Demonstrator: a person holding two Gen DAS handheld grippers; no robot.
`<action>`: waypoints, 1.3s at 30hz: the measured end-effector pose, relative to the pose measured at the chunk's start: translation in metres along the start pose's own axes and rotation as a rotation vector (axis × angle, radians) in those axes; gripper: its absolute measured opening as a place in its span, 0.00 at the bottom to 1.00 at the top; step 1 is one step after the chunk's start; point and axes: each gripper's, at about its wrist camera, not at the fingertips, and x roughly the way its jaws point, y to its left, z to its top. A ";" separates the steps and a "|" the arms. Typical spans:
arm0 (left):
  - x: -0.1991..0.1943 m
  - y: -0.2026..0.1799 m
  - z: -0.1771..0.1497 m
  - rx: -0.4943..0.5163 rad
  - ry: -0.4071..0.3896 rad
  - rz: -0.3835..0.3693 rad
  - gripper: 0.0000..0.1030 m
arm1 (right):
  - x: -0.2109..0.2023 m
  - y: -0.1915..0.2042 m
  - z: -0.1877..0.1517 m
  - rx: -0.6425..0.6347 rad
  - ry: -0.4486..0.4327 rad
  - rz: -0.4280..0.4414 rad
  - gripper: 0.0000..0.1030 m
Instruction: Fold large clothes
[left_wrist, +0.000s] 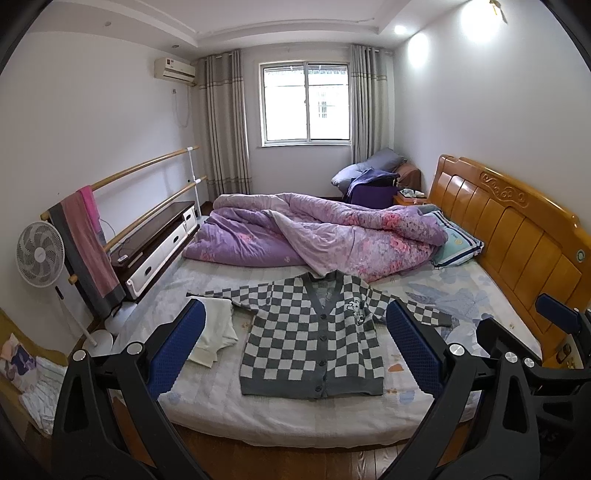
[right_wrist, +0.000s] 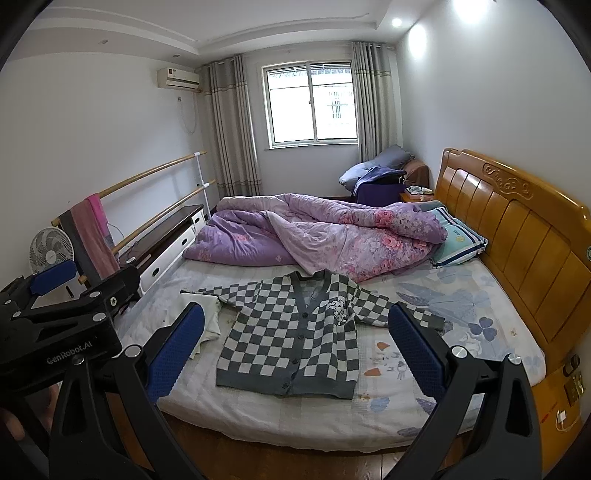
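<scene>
A grey-and-white checkered cardigan (left_wrist: 314, 339) lies flat and buttoned on the bed (left_wrist: 258, 413), sleeves spread out; it also shows in the right wrist view (right_wrist: 291, 343). My left gripper (left_wrist: 295, 350) is open and empty, held back from the bed's near edge. My right gripper (right_wrist: 295, 347) is open and empty too, at about the same distance. The right gripper shows at the right edge of the left wrist view (left_wrist: 554, 332), and the left gripper at the left of the right wrist view (right_wrist: 66, 306).
A folded white garment (left_wrist: 216, 334) lies left of the cardigan. A crumpled purple quilt (left_wrist: 314, 240) and a pillow (left_wrist: 456, 242) fill the far bed. A wooden headboard (left_wrist: 517, 229) stands right. A fan (left_wrist: 38, 254), a rail with towels (left_wrist: 86, 236) and a cabinet (left_wrist: 159, 243) stand left.
</scene>
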 end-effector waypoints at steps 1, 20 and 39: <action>0.001 -0.002 -0.001 -0.001 0.003 0.003 0.95 | 0.001 -0.003 0.000 -0.002 0.003 0.003 0.93; 0.066 -0.022 -0.005 0.021 0.074 0.024 0.95 | 0.050 -0.024 0.002 0.030 0.065 0.024 0.93; 0.294 0.091 0.051 0.025 0.204 -0.073 0.95 | 0.253 0.059 0.054 0.077 0.144 -0.084 0.93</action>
